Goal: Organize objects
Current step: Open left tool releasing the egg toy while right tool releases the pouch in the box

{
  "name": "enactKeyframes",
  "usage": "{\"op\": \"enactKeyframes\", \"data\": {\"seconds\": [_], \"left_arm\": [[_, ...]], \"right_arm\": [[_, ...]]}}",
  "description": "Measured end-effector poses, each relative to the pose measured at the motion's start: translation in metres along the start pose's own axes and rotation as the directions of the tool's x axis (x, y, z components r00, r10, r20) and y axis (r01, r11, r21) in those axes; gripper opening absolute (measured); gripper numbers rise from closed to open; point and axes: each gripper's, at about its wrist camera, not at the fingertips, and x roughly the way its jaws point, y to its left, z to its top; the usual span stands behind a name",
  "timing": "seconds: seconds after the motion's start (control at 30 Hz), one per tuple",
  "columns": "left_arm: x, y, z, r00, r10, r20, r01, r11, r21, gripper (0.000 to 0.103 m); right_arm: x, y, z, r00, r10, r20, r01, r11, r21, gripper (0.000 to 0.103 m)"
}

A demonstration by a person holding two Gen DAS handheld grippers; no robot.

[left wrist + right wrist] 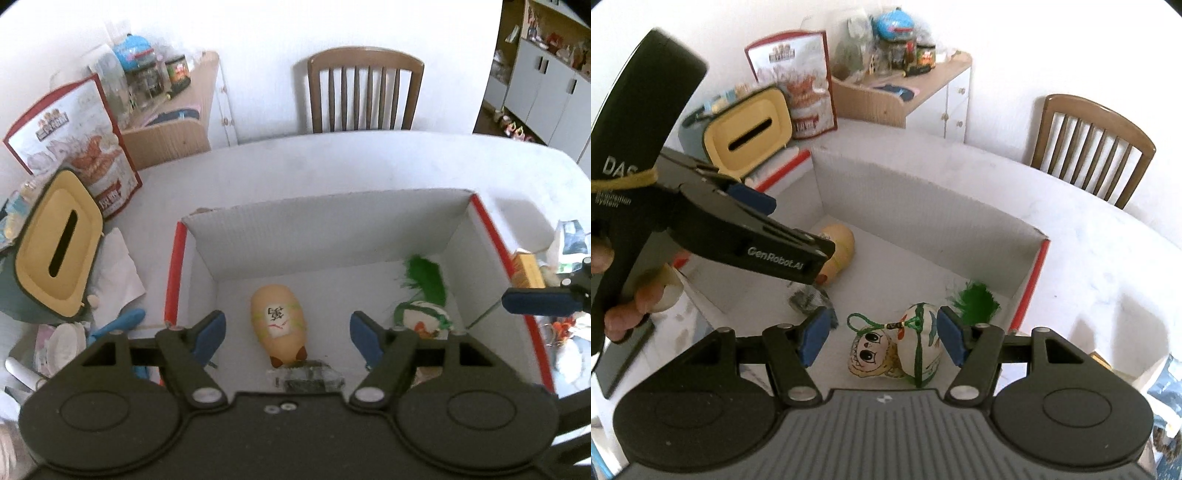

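A white cardboard box with red edges (332, 229) stands open on the table; it also shows in the right wrist view (923, 206). Inside lie a tan pig-shaped figure (279, 325), a clear plastic packet (306, 380), a white painted sachet with green cord (919, 343), a small cartoon-face charm (868, 354) and a green feather tuft (975, 299). My left gripper (287, 332) is open above the pig figure. My right gripper (882, 339) is open above the sachet and charm, holding nothing. The left gripper's body (746, 236) crosses the right wrist view.
A yellow-lidded tissue box (55, 240), a red-bordered snack bag (77, 136), tissue paper (114, 273) and small clutter sit left of the box. A wooden chair (364, 92) stands behind the table. More items lie right of the box (569, 243).
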Motion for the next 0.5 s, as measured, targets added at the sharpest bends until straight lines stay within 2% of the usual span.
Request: {"op": "enactKeyframes", "data": {"seconds": [0.37, 0.5], "left_arm": [[-0.049, -0.016, -0.013, 0.995, -0.016, 0.097, 0.016, 1.000, 0.006, 0.074], [-0.067, -0.023, -0.017, 0.990, -0.016, 0.141, 0.014, 1.000, 0.017, 0.077]], "right_arm": [[-0.050, -0.009, -0.014, 0.995, 0.011, 0.097, -0.019, 0.996, 0.081, 0.064], [-0.065, -0.012, -0.021, 0.992, 0.010, 0.126, -0.024, 0.994, 0.110, 0.064]]}}
